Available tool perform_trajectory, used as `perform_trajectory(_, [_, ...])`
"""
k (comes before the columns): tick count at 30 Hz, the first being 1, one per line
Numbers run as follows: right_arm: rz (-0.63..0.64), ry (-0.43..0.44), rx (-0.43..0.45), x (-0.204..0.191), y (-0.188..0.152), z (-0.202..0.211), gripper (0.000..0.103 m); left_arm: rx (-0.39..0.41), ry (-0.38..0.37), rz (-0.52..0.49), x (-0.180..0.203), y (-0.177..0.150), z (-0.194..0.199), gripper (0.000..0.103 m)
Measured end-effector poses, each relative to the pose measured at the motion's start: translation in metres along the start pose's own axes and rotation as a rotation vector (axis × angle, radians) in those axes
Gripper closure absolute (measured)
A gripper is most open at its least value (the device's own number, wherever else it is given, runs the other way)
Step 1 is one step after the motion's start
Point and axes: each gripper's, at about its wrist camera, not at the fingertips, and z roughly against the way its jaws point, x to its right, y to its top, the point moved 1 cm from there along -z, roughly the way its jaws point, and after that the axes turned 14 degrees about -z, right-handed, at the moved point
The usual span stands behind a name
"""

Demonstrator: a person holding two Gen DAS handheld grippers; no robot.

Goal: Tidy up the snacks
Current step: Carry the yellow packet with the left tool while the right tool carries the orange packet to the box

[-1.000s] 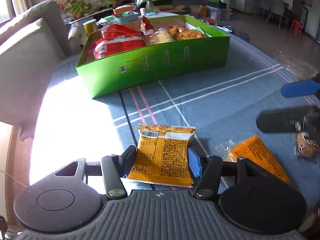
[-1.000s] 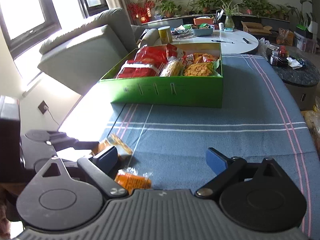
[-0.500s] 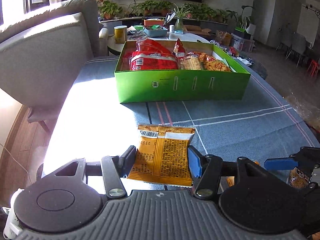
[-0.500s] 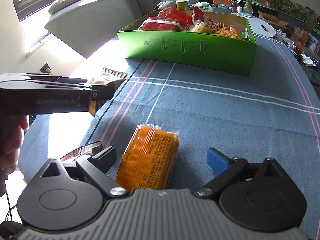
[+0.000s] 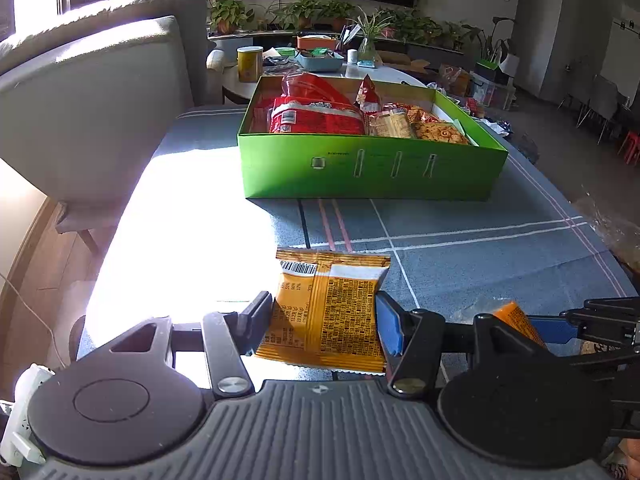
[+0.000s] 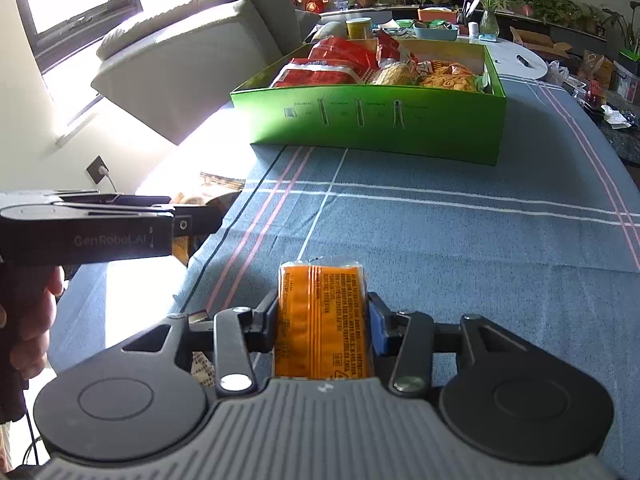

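While both claws carry a packet apiece, the scene reads as follows.

Left claw (image 5: 323, 316): pinching the yellow snack packet (image 5: 326, 308) between its two fingers, the barcode end pointing away from the camera, the packet held above the table (image 5: 480, 248).

Right claw (image 6: 323, 322): pressed onto the orange snack bar (image 6: 322, 320), one finger against each long side; the bar lies lengthwise along the fingers, and whether it rests on the cloth or is lifted off it cannot be told.

Right claw seen from the left wrist: at the right edge (image 5: 600, 320), with a corner of the orange bar (image 5: 516, 320) showing beside it.

Left claw seen from the right wrist: its black body (image 6: 100, 228) crosses the left side, a hand (image 6: 28, 336) wrapped round the handle.

Green box (image 5: 372, 164): stands further back on the table, well apart from both claws, open at the top.

Box contents: red bags (image 5: 316, 114) at the left, paler and orange snack bags (image 5: 420, 126) at the right.

Table cover: blue cloth with white and pink stripes, brightly sunlit on the left.

Sofa (image 5: 92, 92): grey, just beside the table's left edge.
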Motion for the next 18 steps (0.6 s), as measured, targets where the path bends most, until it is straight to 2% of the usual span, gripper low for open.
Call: perform_trajectory(18, [-0.085,0.033,0.106,0.012,0.025,0.019,0.020,0.030,-0.016,0.003,0.010,0.010,0.004,0.051])
